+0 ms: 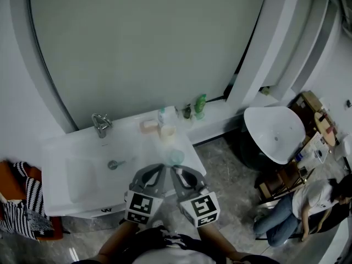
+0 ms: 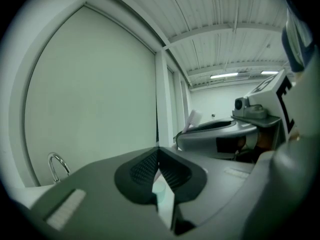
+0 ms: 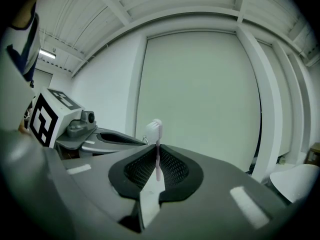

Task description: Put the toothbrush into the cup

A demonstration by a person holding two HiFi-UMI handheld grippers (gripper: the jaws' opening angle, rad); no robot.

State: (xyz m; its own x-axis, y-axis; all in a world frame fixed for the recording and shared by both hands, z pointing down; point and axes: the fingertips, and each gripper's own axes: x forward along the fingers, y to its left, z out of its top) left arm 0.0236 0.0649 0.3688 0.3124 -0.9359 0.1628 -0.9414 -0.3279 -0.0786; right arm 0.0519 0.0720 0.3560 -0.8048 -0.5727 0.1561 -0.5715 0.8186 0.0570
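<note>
Toothbrush (image 3: 154, 129): upright with the bristles up, pinched by its handle in the right gripper (image 3: 158, 160), probably so the handle goes in first.
Cup (image 1: 176, 157): stands on the counter (image 1: 60, 147), just ahead of both grippers' tips.
Left gripper (image 2: 159, 156): jaws together, holding nothing, close beside the right.

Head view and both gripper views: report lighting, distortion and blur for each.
Head view: dim, greenish, straight edges bowed, cup faint. Left gripper view: fisheye circle with black corners, ceiling strip lights bright. Right gripper view: same fisheye, toothbrush fairly sharp, foreground soft.
</note>
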